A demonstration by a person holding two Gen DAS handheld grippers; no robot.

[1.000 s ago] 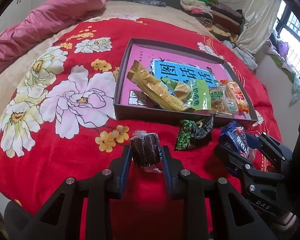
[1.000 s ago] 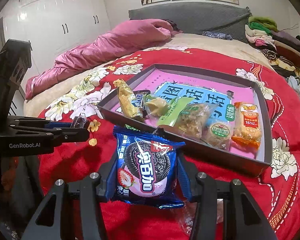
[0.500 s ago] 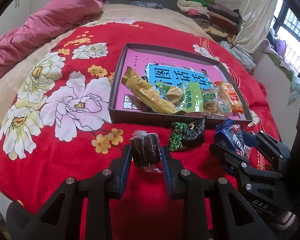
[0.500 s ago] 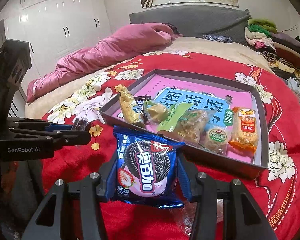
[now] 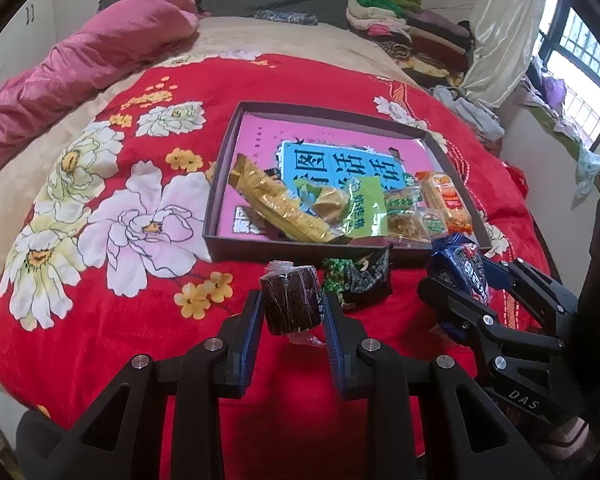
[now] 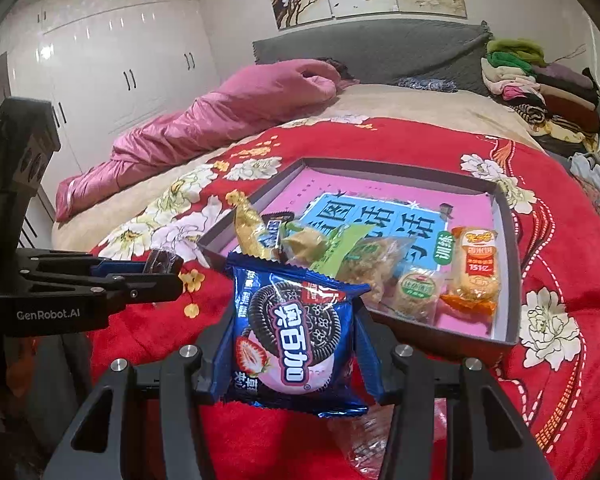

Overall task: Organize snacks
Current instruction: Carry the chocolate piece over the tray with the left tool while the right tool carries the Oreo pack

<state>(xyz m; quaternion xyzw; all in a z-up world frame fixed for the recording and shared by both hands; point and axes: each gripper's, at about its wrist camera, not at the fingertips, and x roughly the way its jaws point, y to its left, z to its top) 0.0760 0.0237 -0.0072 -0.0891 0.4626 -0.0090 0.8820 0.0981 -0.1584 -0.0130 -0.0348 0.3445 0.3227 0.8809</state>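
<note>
Glossy blue cookie packet (image 6: 294,330) clamped; cellophane-wrapped brown cake (image 5: 291,305) gripped.

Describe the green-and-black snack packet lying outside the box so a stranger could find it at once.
Start at the red floral blanket covering the bed, then find the shallow dark box of snacks on it. The green-and-black packet lies on the blanket against the box's near wall. It is the only loose packet in view that is neither inside the box nor gripped.

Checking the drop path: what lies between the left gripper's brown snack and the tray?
In the left wrist view, only bare red blanket separates the brown snack from the tray; a green packet lies just right.
</note>
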